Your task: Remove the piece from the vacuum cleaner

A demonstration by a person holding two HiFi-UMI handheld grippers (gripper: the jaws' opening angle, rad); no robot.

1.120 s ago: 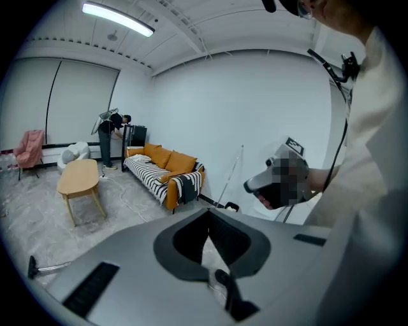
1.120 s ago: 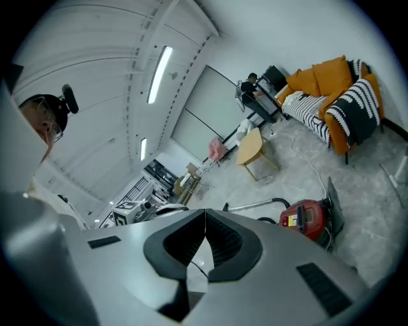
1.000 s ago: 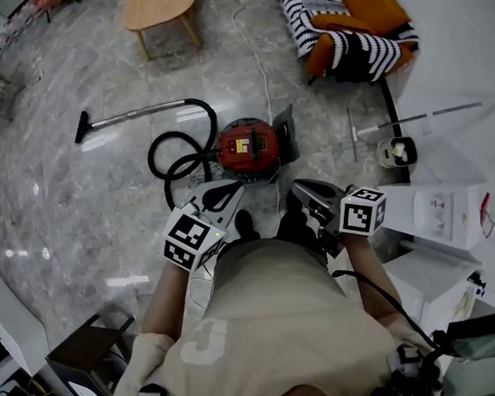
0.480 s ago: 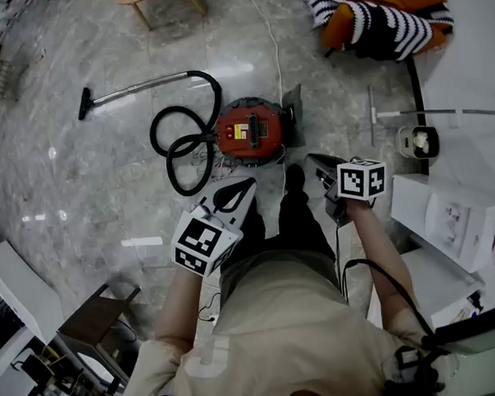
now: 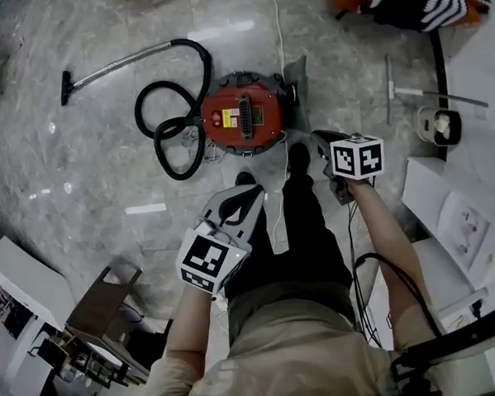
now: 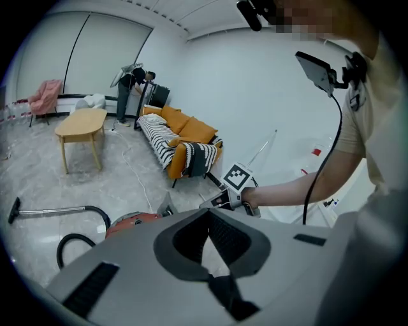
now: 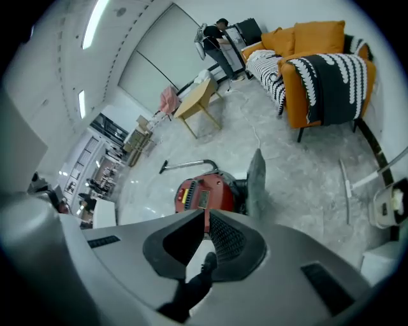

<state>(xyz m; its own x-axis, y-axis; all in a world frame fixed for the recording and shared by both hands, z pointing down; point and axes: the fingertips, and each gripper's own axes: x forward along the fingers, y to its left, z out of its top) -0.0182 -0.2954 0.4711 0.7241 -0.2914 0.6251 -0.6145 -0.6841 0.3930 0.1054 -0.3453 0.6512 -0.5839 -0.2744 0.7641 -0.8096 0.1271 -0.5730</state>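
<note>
Looking down, you have the red vacuum cleaner (image 5: 243,117) on the floor just beyond both grippers. Its grey flap (image 5: 296,76), likely the piece, stands upright on its right side. Your right gripper (image 5: 319,137), clenched on nothing, is closer to it. The left gripper (image 5: 254,193), also closed and empty, hangs nearer you. Your shoe (image 5: 297,157) stands between, and the black hose (image 5: 166,135) coils left.

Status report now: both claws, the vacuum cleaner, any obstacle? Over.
Left claw shut, empty. Right claw shut, empty. Red vacuum cleaner ahead, untouched. Hose coiled beside it, no obstacle.
</note>
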